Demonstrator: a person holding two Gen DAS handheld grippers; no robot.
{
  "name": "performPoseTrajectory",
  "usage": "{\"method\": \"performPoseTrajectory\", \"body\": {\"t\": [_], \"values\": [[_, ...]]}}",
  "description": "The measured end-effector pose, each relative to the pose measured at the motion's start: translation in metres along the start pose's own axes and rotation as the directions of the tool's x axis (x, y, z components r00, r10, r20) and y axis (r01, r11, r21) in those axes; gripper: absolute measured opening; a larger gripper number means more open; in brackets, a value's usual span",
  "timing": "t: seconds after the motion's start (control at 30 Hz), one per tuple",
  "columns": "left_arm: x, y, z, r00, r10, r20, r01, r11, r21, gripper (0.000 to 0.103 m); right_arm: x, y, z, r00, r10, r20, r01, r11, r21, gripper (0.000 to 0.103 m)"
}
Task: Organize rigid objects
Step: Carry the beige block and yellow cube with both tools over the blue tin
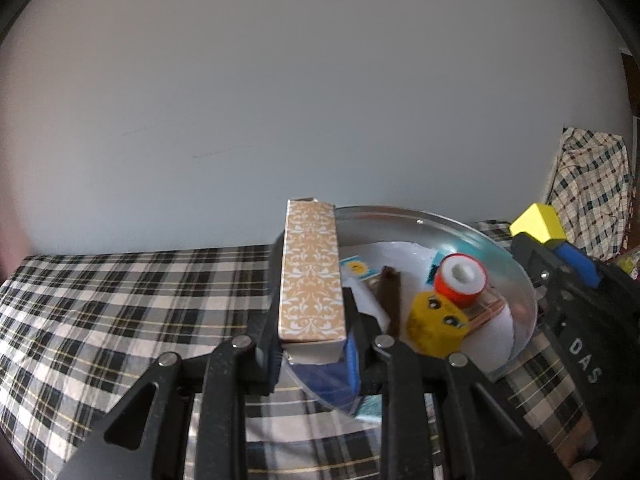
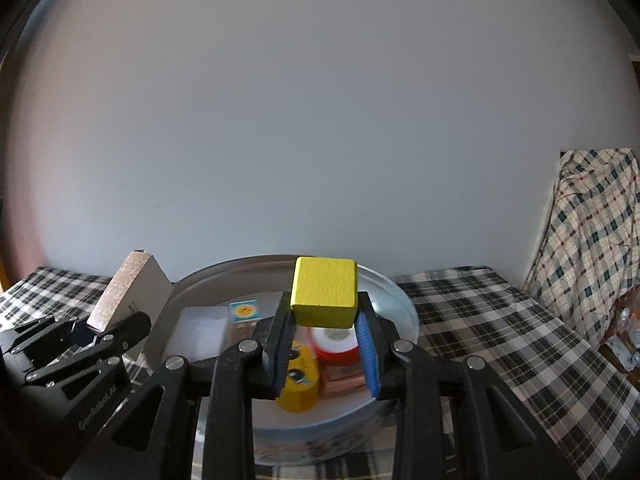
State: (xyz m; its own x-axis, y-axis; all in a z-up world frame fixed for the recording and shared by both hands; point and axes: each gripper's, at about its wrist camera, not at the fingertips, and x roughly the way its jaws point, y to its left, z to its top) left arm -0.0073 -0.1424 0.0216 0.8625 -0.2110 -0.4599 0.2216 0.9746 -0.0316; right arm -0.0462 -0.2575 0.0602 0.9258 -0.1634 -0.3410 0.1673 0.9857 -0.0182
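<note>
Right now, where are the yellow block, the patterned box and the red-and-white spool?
yellow block [image 2: 325, 292], right wrist view, on its front face above the gripper fingers.
patterned box [image 1: 311, 272], left wrist view, on its long gold patterned face.
red-and-white spool [image 1: 460, 280], left wrist view, on its white top inside the round tin.

Both tongs [image 1: 312, 344] [image 2: 326, 350] clamped, angled slightly downward

We see soft, dim daylight across the plain grey-white wall [image 1: 320, 100], which darkens toward the black rounded fisheye corners. The round shiny metal tin [image 2: 400, 300] catches mild glare. Far checked cloth [image 2: 592, 220] bends and blurs at the right edge.
</note>
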Motion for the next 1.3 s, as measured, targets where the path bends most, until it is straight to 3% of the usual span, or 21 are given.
{"method": "performPoseTrajectory", "body": {"t": [0.67,1.3], "values": [[0.025,-0.044,0.006,0.998,-0.049,-0.043,0.050,0.999,0.016,0.023,0.034,-0.038,0.017,0.996,-0.094,0.006,0.093,0.995,0.021,0.032],[0.043,-0.066,0.021,0.993,-0.083,-0.087,0.084,0.996,0.005,0.023,0.054,-0.049,0.022,0.996,-0.089,-0.023,0.090,0.996,0.023,0.032]]}}
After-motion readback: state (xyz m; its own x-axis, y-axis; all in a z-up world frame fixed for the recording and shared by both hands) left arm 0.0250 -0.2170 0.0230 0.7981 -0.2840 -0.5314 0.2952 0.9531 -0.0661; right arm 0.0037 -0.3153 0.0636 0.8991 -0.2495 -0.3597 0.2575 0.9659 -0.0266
